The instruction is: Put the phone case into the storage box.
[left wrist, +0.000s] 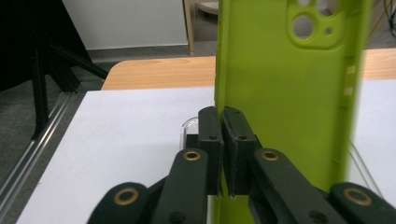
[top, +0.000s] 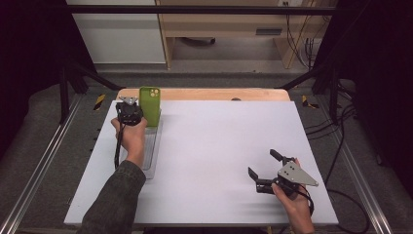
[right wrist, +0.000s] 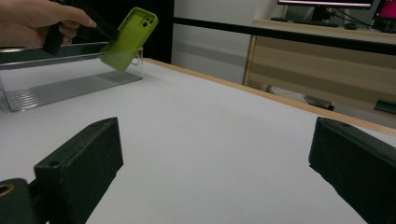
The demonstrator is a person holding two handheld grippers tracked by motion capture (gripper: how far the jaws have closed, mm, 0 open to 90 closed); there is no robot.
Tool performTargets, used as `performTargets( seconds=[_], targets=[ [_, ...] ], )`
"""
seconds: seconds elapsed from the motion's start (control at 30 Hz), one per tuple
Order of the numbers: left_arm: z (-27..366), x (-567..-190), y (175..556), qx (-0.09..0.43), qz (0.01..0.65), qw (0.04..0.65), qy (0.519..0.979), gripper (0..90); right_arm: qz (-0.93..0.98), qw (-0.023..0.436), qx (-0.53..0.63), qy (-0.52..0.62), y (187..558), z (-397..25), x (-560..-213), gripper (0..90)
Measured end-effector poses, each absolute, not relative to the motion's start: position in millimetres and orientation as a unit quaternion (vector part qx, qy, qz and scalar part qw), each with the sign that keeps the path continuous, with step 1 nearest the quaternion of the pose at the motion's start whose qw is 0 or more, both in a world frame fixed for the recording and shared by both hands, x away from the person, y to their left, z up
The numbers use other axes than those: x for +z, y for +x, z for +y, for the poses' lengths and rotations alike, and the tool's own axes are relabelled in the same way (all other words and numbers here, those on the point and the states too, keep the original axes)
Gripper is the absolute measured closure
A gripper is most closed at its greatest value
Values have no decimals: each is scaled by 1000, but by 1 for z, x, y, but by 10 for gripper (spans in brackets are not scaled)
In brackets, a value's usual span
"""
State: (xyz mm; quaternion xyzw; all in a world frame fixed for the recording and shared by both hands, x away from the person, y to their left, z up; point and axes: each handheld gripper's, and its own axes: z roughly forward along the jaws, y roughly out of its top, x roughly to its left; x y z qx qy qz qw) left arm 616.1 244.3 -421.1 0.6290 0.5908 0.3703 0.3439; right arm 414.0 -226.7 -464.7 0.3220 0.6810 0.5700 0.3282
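Where your right hand rests, nearest you: your right gripper (top: 263,170) sits low over the white table (top: 219,141) at its near right corner, well apart from everything else.
Right gripper state: your jaws stand wide apart with nothing between them; in the right gripper view there is bare table top between the two black pads (right wrist: 81,163).
Left hand: your left hand (top: 130,134) comes in over the left side of the table, sleeve along the clear tray (top: 152,161), and carries your left gripper (left wrist: 223,126) farther out.
Left gripper state: your jaws are pinched nearly together on the left edge of the green phone case (left wrist: 285,93), which you have in a firm hold.
Phone case: it stands upright in the left gripper view, camera cut-outs at the top and back face toward the lens; in the high view it is at the far left of the table, at the far end of the tray.
Tray: a long clear plastic tray lies lengthwise under your left forearm; whether the case touches it cannot be told.
Beyond: the wooden table edge (top: 219,93) runs along the far side.
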Motion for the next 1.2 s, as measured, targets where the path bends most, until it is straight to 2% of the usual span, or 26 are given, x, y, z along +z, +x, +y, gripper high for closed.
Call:
performTargets(
  seconds=[0.13,0.27,0.4,1.07,1.2],
  targets=[
    [241,-411,609,396,566,355,630,652,681,328,570,322,414,-226,-465,29],
    [238,-402,601,396,545,377,635,493,681,329,570,321,414,-226,-465,29],
    [236,-397,596,387,533,400,637,385,680,331,570,322,413,-227,-464,29],
    [234,-392,591,354,498,447,654,84,680,332,569,323,413,-227,-464,27],
    [232,-390,589,352,487,457,656,57,680,332,568,323,413,-227,-464,27]
  ],
)
